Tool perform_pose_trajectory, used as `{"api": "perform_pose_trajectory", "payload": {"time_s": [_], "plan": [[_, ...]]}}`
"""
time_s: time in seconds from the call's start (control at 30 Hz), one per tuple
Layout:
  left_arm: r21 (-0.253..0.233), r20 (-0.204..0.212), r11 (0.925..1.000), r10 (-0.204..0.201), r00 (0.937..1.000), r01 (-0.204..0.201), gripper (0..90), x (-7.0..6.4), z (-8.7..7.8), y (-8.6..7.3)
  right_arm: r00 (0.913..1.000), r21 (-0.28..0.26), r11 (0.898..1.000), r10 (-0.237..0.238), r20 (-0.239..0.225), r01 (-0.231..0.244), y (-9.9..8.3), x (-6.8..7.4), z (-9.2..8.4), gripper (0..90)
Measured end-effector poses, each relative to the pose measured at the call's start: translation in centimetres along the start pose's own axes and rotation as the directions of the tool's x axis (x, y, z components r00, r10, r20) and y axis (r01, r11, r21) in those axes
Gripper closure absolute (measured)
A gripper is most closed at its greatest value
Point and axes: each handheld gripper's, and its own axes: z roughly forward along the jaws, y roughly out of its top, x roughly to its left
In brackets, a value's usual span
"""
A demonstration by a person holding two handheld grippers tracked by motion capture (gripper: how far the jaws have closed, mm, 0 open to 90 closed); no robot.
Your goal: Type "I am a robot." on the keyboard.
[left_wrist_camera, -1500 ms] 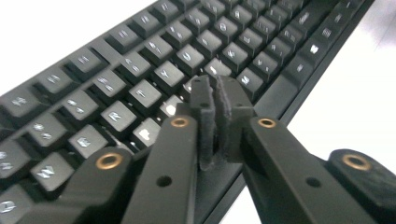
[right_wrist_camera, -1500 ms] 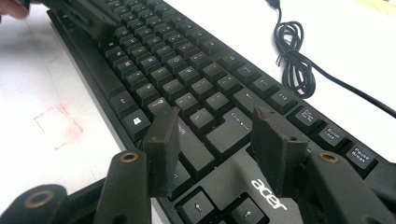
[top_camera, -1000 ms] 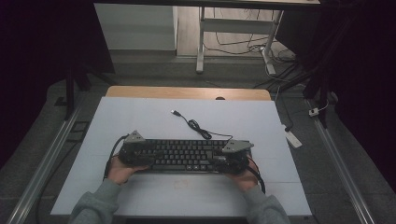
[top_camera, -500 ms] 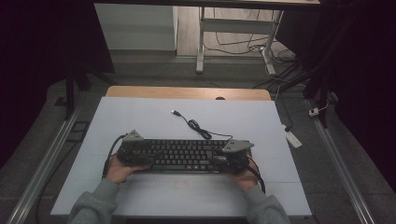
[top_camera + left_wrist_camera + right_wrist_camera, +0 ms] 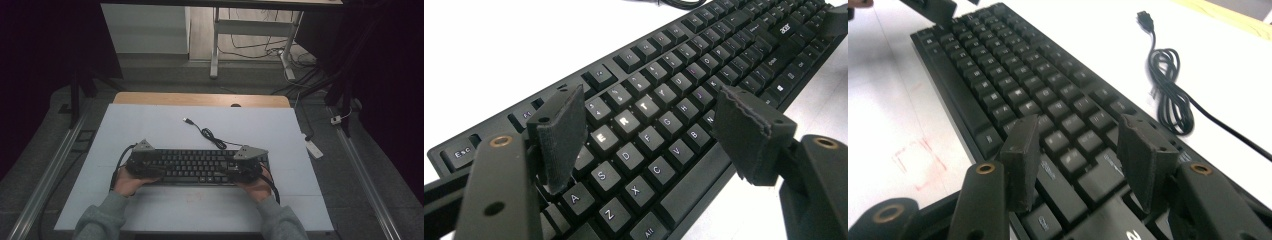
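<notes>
A black keyboard (image 5: 197, 165) lies across the near middle of the white table, its keys close up in the left gripper view (image 5: 659, 115) and the right gripper view (image 5: 1013, 70). Its black cable (image 5: 207, 134) coils behind it and ends in a USB plug (image 5: 187, 120). My left gripper (image 5: 154, 170) is at the keyboard's left end. Its jaws have just been opening and now stand wide over the letter keys (image 5: 649, 100), pressing on nothing. My right gripper (image 5: 235, 170) is at the right end, open above the keys (image 5: 1079, 125), with nothing gripped.
The white tabletop (image 5: 150, 125) has a wooden strip (image 5: 200, 99) along its far edge. A faint red mark (image 5: 192, 196) lies in front of the keyboard. Metal rails run along both sides, and a white block (image 5: 313, 147) lies on the floor to the right.
</notes>
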Motion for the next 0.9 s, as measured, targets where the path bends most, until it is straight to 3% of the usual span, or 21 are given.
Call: {"api": "perform_pose_trajectory", "payload": {"time_s": [0.3,0.63,0.9], "plan": [[0.003,-0.001,1.0,0.002,1.0,-0.002,29.3,-0.1,0.1,0.0,0.9999,0.013,1.0,0.005,-0.014,-0.005,1.1,0.3,1.4,59.1],[0.012,-0.001,0.9998,0.014,0.9999,-0.014,29.3,-0.2,0.3,0.0,0.9974,0.045,0.999,-0.007,-0.072,0.011,2.3,0.6,3.3,89.1],[0.014,-0.001,0.9997,0.019,0.9998,-0.019,29.4,-0.3,0.3,0.0,0.9958,0.078,0.997,-0.024,-0.088,0.031,3.1,1.4,5.5,89.8]]}}
